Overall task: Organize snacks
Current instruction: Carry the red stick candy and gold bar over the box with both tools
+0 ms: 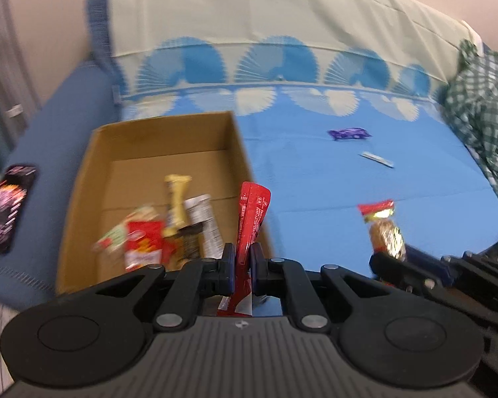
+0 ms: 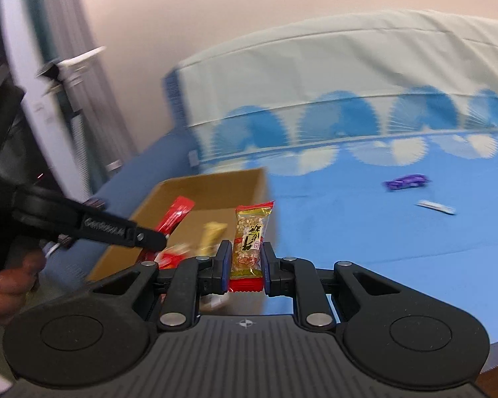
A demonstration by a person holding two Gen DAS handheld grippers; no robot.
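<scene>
The red stick (image 1: pixel 251 219) is pinched tight in my left gripper (image 1: pixel 241 267), by the box (image 1: pixel 169 159). The nut bar (image 2: pixel 250 238) is squeezed in my right gripper (image 2: pixel 244 273). Only the right view shows my hand (image 2: pixel 8 285).

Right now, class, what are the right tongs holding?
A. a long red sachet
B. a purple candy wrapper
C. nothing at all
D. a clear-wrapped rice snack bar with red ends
D: in the right wrist view the right tongs are shut on the clear-wrapped rice snack bar, while the red sachet sits in the left tongs and the purple wrapper lies on the blue sheet.
</scene>
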